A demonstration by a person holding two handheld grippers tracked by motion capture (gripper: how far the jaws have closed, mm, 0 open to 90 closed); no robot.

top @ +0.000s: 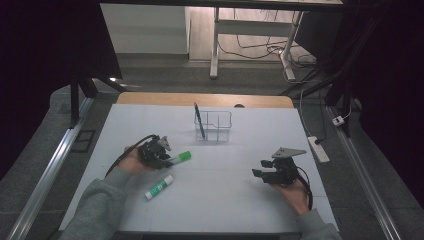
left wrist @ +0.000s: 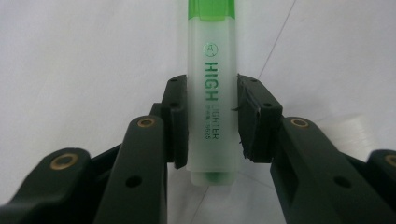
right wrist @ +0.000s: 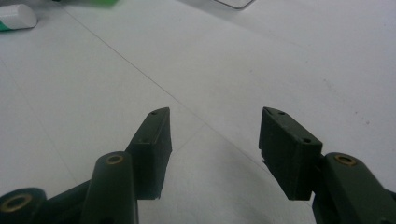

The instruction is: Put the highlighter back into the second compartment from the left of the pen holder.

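- Nearest, the left hand-held gripper (left wrist: 212,121) clamps its pads on a green highlighter (left wrist: 211,98) lying on the white desk (top: 225,200), gripping mid-barrel, likely so it lifts level.
- Just beside that hand-held gripper lies a glue stick (top: 159,187), untouched.
- Well apart, the right hand-held gripper (right wrist: 215,140) rests with jaws apart, holding nothing.
- Beyond both stands a clear organiser (top: 214,126) with a pen (top: 199,121), probably the highlighter's destination.

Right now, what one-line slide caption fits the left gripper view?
Left hand-held gripper shut on a green highlighter lying on the white table.
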